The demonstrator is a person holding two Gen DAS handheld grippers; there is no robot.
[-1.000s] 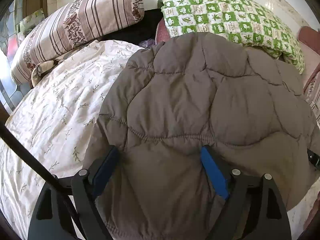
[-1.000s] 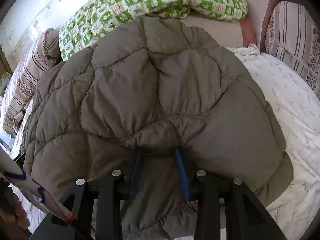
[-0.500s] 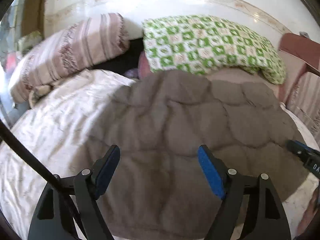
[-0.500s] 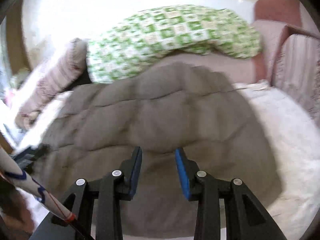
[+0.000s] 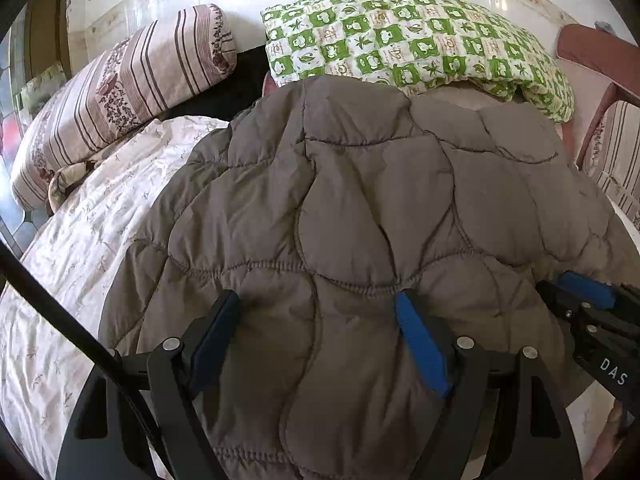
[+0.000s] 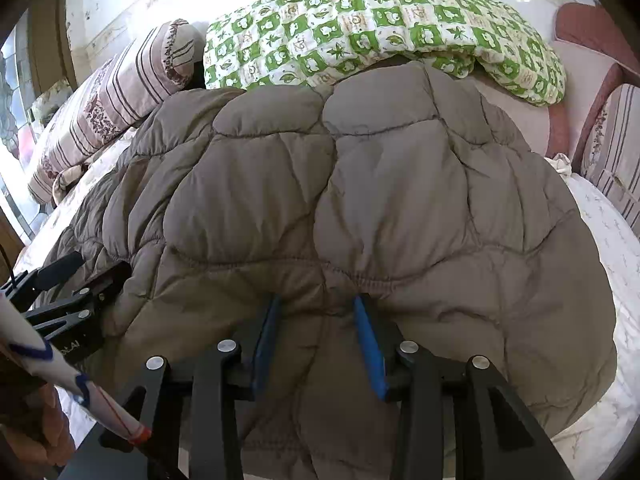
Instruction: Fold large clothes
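Quilted brown jacket [image 5: 360, 208] spread over the floral bedsheet [image 5: 80, 240], both grippers at its near hem.

The jacket covers most of the bed, its far edge touching the green checked quilt [image 6: 380, 24]. Only the left view shows the wide stretch of sheet beside the striped pillow [image 5: 124, 84]; only the right view shows sheet on the opposite side. The left gripper [image 5: 316, 336] stands wide over the fabric; the right gripper [image 6: 316, 336] is narrower, with a fold of hem between its fingers, though whether it pinches is unclear.

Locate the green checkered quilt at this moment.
In both wrist views the green checkered quilt lies at the far end of the bed, against the wall, just beyond the brown quilted jacket and right of the striped pillow.
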